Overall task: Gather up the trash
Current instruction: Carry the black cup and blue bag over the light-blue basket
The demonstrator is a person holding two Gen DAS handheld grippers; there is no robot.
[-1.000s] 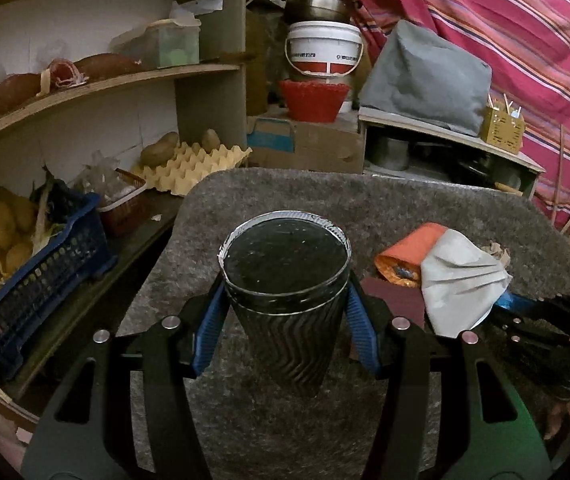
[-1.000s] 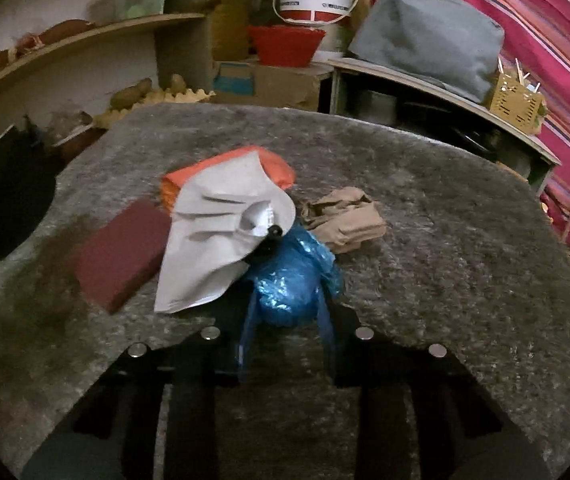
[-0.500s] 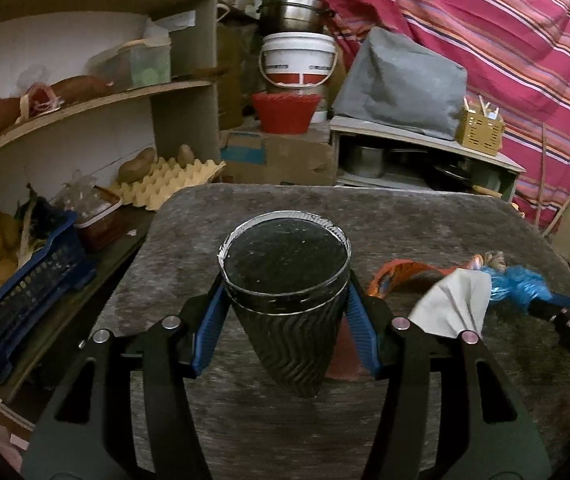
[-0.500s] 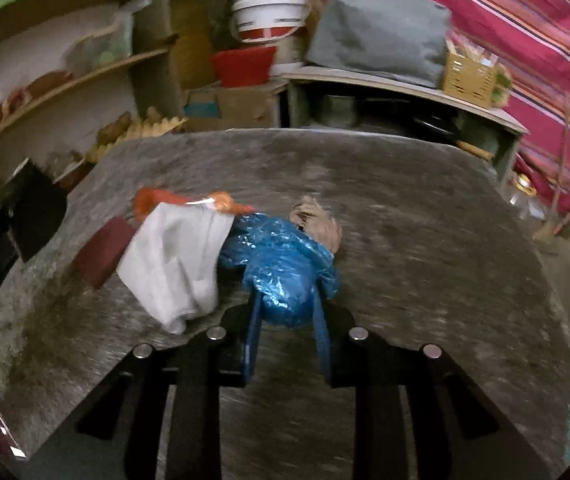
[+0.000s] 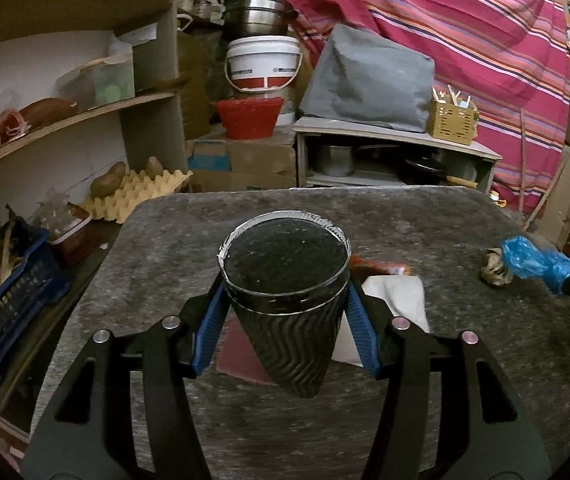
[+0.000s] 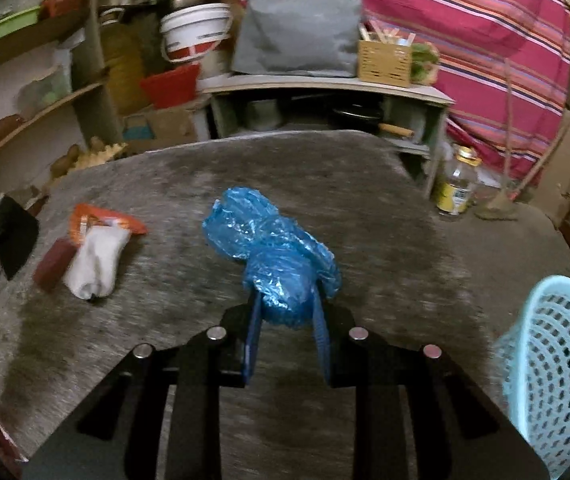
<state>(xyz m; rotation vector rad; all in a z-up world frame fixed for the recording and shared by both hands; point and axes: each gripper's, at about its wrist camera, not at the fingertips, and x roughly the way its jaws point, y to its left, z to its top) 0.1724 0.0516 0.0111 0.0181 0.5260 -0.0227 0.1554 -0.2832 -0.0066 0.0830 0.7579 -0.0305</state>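
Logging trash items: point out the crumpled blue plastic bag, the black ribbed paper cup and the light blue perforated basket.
crumpled blue plastic bag [image 6: 273,256], right wrist view, bunched middle.
black ribbed paper cup [image 5: 291,344], left wrist view, ribbed side wall.
light blue perforated basket [image 6: 553,364], right wrist view, mesh wall.

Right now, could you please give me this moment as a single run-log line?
left gripper: shut on black cup | right gripper: shut on blue plastic bag, lifted | light blue basket: lower right | white paper: on table

Dim storeroom: curved wooden shelves [image 5: 85,112], striped pink curtain [image 5: 465,28], grey felt-topped table [image 5: 425,216].
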